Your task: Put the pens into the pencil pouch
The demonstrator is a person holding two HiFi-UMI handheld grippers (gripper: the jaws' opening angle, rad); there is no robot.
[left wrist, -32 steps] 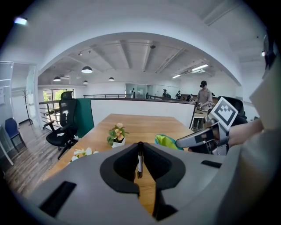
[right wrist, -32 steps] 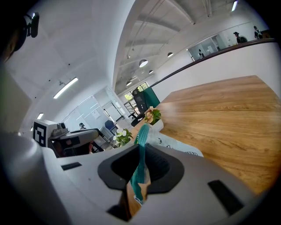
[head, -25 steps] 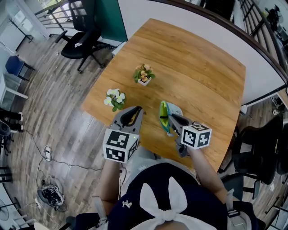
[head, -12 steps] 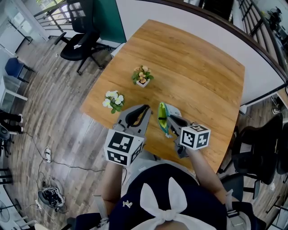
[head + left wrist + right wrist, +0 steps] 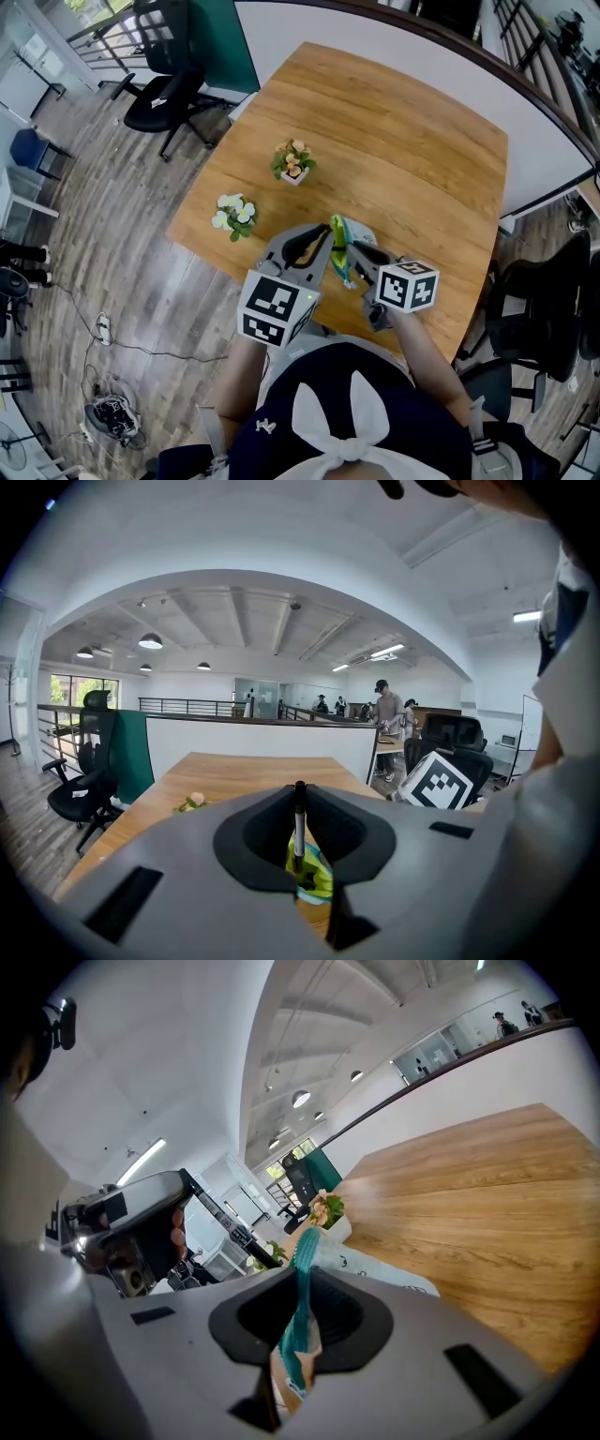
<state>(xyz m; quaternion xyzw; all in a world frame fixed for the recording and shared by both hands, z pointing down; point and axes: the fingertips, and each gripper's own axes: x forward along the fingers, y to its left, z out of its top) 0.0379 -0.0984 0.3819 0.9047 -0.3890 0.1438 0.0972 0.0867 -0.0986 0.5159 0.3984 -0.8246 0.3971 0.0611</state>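
The left claw [image 5: 299,801] grips a slim black-and-white pen [image 5: 299,829] upright, just beside the pencil pouch [image 5: 372,1263]. The right claw [image 5: 303,1274] is clamped on the pouch's teal edge, holding it raised near the front edge of the wooden bench [image 5: 412,141].
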